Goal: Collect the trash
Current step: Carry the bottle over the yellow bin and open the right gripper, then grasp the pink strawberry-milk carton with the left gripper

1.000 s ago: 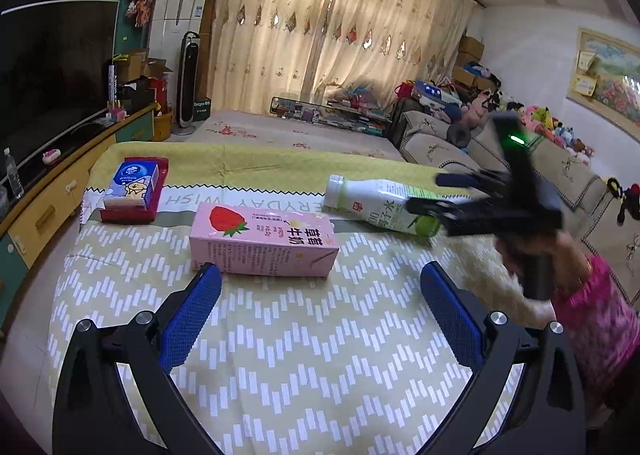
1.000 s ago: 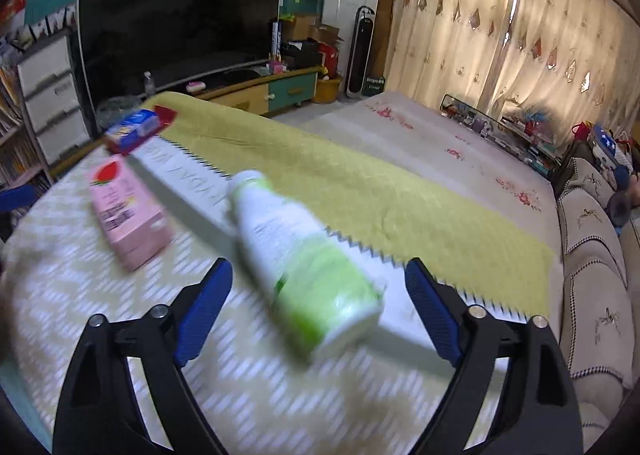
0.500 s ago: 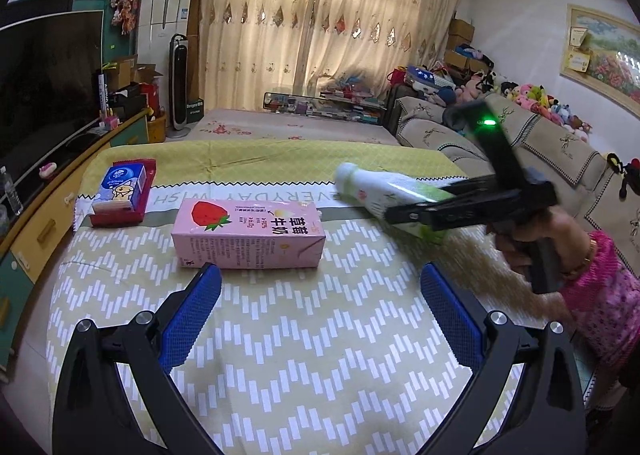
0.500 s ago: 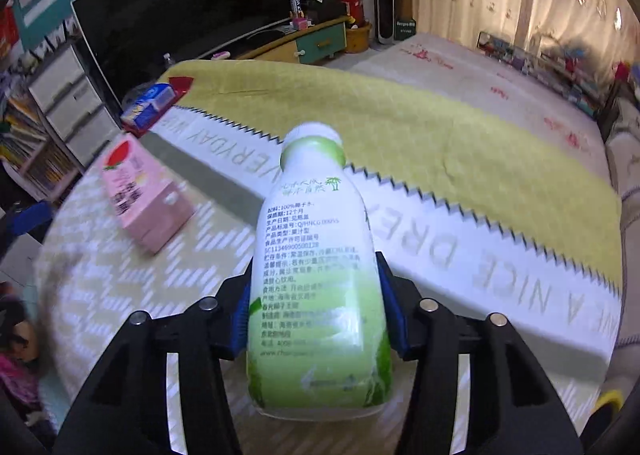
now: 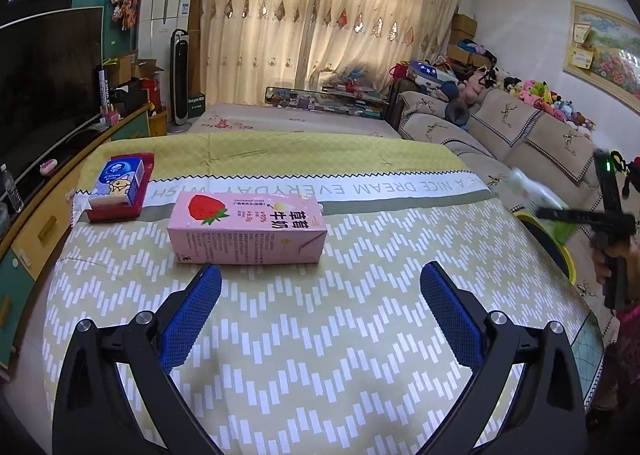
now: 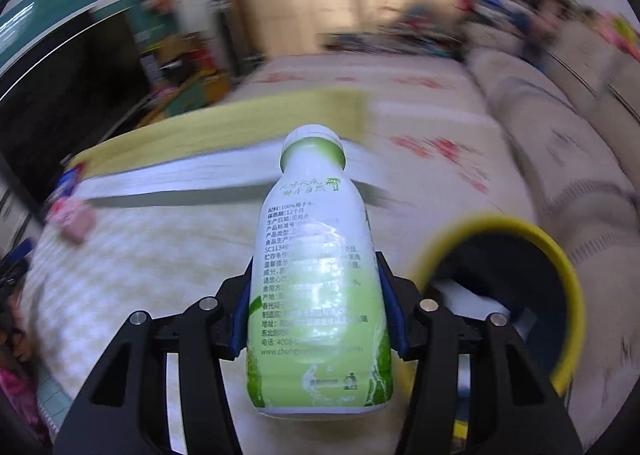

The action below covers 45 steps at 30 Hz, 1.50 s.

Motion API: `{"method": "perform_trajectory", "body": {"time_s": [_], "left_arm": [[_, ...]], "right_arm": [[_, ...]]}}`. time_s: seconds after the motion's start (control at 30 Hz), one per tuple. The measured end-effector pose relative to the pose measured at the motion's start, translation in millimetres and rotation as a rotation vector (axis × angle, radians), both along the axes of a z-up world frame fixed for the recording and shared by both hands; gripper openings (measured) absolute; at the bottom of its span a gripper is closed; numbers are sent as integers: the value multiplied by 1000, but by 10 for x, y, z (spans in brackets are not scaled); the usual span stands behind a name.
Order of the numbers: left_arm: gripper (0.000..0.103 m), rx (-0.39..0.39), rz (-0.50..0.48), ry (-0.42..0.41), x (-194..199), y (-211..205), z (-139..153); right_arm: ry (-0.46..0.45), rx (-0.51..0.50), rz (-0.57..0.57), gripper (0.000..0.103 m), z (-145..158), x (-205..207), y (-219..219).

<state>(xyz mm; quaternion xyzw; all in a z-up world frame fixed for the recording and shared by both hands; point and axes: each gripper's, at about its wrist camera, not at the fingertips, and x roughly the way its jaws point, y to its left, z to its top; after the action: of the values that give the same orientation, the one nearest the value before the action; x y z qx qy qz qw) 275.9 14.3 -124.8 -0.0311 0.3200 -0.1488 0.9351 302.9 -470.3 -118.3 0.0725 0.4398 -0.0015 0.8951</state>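
Observation:
My right gripper [image 6: 318, 307] is shut on a white and green drink bottle [image 6: 316, 255] and holds it in the air, cap pointing away from me. A yellow-rimmed bin [image 6: 560, 263] with a dark inside stands just to its right, off the table's edge. In the left wrist view the right gripper [image 5: 560, 215] and the blurred bottle [image 5: 532, 187] hang past the table's right edge, above the bin's rim [image 5: 560, 251]. My left gripper [image 5: 320, 287] is open and empty over the table, just short of a pink strawberry milk carton [image 5: 246, 229] lying on its side.
A red tray [image 5: 138, 199] holding a blue tissue pack [image 5: 118, 179] sits at the table's far left. The table has a yellow-green patterned cloth [image 5: 320, 335]. A sofa [image 5: 520, 135] runs along the right, a TV and cabinet along the left.
My right gripper closed on the bottle, lifted it off the table and carried it right, to beside the yellow bin. My left gripper stayed open and shifted slightly.

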Motion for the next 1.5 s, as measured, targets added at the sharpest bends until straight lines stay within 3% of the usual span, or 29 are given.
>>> {"method": "perform_trajectory", "body": {"time_s": [0.2,0.33,0.53,0.87,1.0,1.1,1.17,1.23,1.33,1.5], "left_arm": [[98,-70,3,54,91,117,31],[98,-40,-3,71,168,177,45],[98,36,3,88,330,382,47],[98,46,-71,216,931,526,-345],[98,47,-146,225,773,315,-331],[98,53,-279,238,477,6,-285],[98,95,-372,229,261,-235,-245],[98,151,-405,192,144,-388,-173],[98,210,-366,135,200,-447,-41],[98,212,-266,179,689,-391,-36]], "right_arm": [[74,-18,-177,51,-428,-28,-645],[73,-23,-229,55,-524,-23,-874],[42,-32,-220,60,-472,-6,-768],[46,-38,-182,60,-437,58,-527],[45,-44,-172,60,-410,34,-503],[44,-40,-168,60,-410,46,-518],[41,-33,-162,60,-412,49,-506],[39,-25,-154,61,-422,61,-487],[34,-13,-145,60,-429,60,-466],[32,-2,-146,61,-450,9,-497]]}}
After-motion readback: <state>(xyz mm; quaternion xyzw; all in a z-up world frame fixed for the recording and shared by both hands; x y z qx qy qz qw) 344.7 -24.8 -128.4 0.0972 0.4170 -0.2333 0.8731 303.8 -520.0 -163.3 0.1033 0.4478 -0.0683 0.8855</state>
